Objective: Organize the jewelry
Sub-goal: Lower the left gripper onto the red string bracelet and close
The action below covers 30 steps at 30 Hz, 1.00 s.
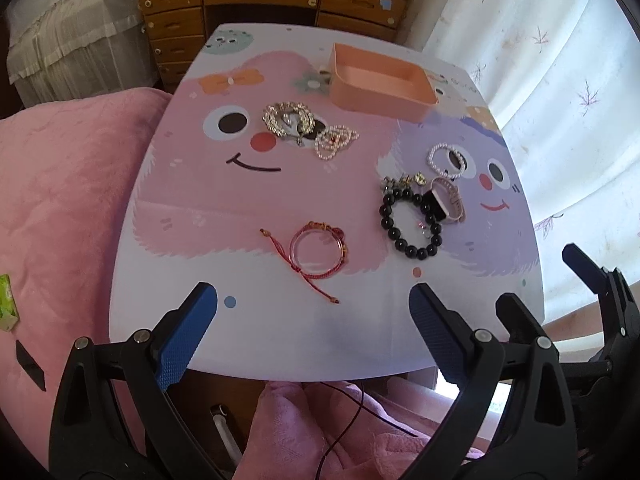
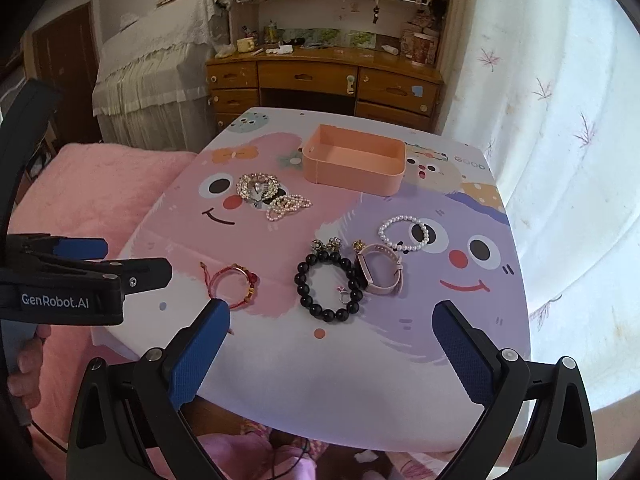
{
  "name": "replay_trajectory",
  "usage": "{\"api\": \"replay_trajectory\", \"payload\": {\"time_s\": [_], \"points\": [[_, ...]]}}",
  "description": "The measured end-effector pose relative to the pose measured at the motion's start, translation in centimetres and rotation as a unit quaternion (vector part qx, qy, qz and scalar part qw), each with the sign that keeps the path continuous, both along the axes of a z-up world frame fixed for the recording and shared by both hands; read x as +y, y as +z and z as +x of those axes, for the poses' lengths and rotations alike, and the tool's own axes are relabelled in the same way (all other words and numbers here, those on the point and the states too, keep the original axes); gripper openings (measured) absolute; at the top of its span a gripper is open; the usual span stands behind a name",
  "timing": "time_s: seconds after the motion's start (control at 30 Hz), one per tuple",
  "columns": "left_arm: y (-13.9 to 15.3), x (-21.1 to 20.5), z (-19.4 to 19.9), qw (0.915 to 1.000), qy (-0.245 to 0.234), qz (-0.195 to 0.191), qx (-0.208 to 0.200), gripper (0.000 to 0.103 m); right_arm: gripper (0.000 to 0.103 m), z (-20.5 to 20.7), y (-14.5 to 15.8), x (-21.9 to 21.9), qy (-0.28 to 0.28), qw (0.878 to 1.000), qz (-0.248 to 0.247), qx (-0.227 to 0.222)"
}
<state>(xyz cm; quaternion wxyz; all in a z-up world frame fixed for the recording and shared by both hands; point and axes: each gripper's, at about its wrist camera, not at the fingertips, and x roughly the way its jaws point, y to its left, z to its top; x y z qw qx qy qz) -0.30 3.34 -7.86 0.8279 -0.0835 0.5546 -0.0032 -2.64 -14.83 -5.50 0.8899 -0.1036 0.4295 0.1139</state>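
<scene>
Jewelry: none is in the pink box [image 2: 352, 164] at the table's [image 2: 320, 368] far edge yet; every piece lies loose. Both the left gripper [image 1: 312, 330] and right gripper [image 2: 332, 350] gape wide, empty.

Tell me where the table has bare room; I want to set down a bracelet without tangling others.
Free: the near edge strip below the black bead bracelet, and the pink patch left of the red cord bracelet. Crowded: around the watch and the pearl bracelet.
</scene>
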Motion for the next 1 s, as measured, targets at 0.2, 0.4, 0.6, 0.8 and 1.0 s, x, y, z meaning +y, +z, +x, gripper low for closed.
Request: {"api": "replay_trajectory", "payload": {"time_s": [0.2,0.4,0.6,0.8,1.0], "points": [[-4.3,-1.2,1.7,0.9974,-0.069,0.017,-0.014,0.096,0.103,2.0,-5.6,0.7,0.039,0.999,0.004,0.0],[-6.5,-3.1,3.5,0.9883,-0.138,0.038,-0.051,0.096,0.103,3.5,-10.4,1.0,0.079,0.997,-0.006,-0.001],[-9.1,-4.5,5.9,0.9741,-0.208,0.074,-0.05,0.096,0.102,5.7,-13.8,0.4,0.074,0.997,-0.005,0.016],[-12.3,-5.0,7.9,0.9665,-0.241,0.085,-0.022,0.084,0.084,8.6,-17.0,-0.1,0.072,0.996,-0.02,0.045],[-13.6,-5.2,7.8,0.9544,-0.28,0.097,-0.032,0.072,0.077,10.7,-18.5,-0.4,0.06,0.996,-0.019,0.062]]}}
